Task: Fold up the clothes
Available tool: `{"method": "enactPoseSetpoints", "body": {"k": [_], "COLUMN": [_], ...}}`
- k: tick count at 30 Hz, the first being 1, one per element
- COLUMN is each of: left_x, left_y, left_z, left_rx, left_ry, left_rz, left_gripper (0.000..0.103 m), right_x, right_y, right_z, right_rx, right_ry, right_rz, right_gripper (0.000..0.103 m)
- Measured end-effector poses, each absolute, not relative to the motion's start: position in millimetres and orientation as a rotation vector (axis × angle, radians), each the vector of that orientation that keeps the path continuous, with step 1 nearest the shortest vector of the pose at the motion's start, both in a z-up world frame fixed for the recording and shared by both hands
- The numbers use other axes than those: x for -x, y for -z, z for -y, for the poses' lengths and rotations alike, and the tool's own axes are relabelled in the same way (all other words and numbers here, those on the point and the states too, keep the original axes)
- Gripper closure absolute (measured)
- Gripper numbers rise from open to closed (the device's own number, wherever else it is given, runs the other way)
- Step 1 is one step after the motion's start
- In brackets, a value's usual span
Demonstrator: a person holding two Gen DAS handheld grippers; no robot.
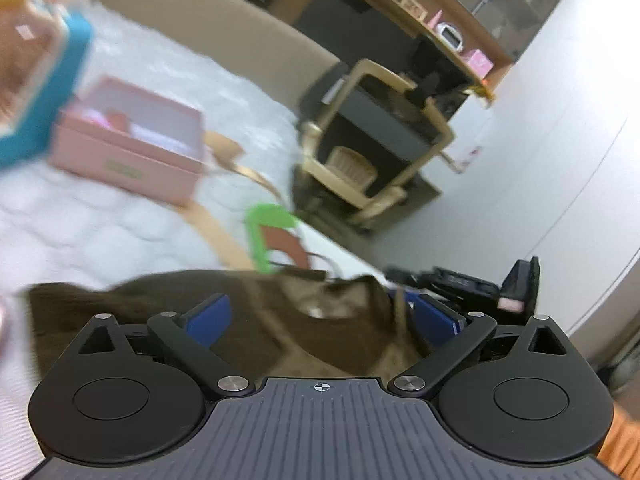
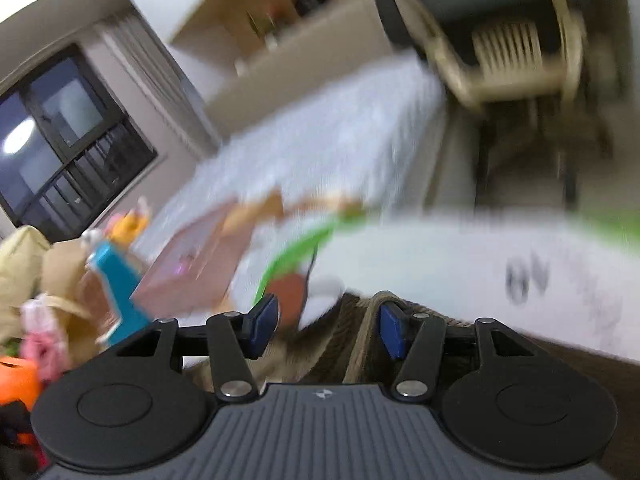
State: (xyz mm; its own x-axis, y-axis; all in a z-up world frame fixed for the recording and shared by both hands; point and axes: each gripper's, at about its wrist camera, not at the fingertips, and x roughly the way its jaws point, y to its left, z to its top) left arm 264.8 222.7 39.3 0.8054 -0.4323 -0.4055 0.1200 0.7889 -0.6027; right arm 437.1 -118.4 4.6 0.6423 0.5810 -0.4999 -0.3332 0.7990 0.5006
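Observation:
A dark brown garment [image 1: 280, 332] lies spread on the white quilted bed [image 1: 120, 216], with its neckline [image 1: 320, 312] facing me. My left gripper [image 1: 322, 318] hovers just over it, open, its blue pads [image 1: 208, 320] wide apart on either side of the collar. In the right wrist view the same brown garment [image 2: 332, 344] bunches under my right gripper [image 2: 328, 326], which is open. A tan edge of the cloth runs up beside its right pad [image 2: 392, 332]. Both views are motion-blurred.
A pink open box [image 1: 132, 148] sits on the bed, beside a blue box [image 1: 48, 92]. A green hanger [image 1: 264, 232] and wooden hangers [image 1: 224, 232] lie past the garment. A wooden chair [image 1: 384, 140] stands off the bed's edge. Soft toys [image 2: 40, 280] pile up at the left.

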Motion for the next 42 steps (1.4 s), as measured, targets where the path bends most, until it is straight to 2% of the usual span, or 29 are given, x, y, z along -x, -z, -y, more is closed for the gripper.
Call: {"method": "enactPoseSetpoints", "body": {"k": [4,11,14,18,21,25,30,35,38,39,40,41,42], "left_x": [-312,-377,-397,-410,-408,-369,-288,-218,-186,-177,-172,-167,-161], "left_y": [-9,40,50,23,13,7,-7,-28,-40,-42,-43,-44,-45], "left_z": [-209,-191,-185,-197,-200,-192,-176,-171,-193,-202,-213,-223,-233], "left_rx": [0.682,0.81,0.854,0.859,0.786,0.638,0.46,0.276,0.27,0.288,0.316,0.347,0.378], "left_ry": [0.281,0.227,0.256,0.214,0.204,0.245,0.321,0.239,0.103,0.06,0.023,-0.014,-0.052], "left_rz": [-0.667,-0.835,-0.816,-0.615,-0.656,-0.725,-0.755,-0.647,-0.55,-0.529,-0.515,-0.501,-0.486], "left_gripper": [0.003,0.003,0.003,0.003,0.003,0.003,0.002,0.002,0.002,0.002,0.001,0.001,0.001], "right_x": [-436,-393,-379,-357,-338,-302,-270,-275,-279,-279,-279,-279,-285], "right_y": [0,2,4,-1,-4,-10,-7,17,29,30,30,28,23], "right_z": [120,185,204,225,244,285,344,360,351,346,340,333,326], "right_rx": [-0.381,-0.362,-0.341,-0.254,-0.181,-0.093,-0.154,-0.271,-0.297,-0.287,-0.274,-0.239,-0.199], "right_ry": [-0.56,-0.534,-0.519,-0.425,-0.312,-0.102,0.132,0.089,0.017,-0.002,-0.021,-0.03,-0.036], "right_rz": [-0.765,-0.741,-0.737,-0.664,-0.644,-0.588,-0.575,-0.647,-0.678,-0.679,-0.679,-0.676,-0.682], "right_gripper": [0.048,0.041,0.041,0.041,0.041,0.038,0.034,0.034,0.034,0.037,0.046,0.077,0.089]}}
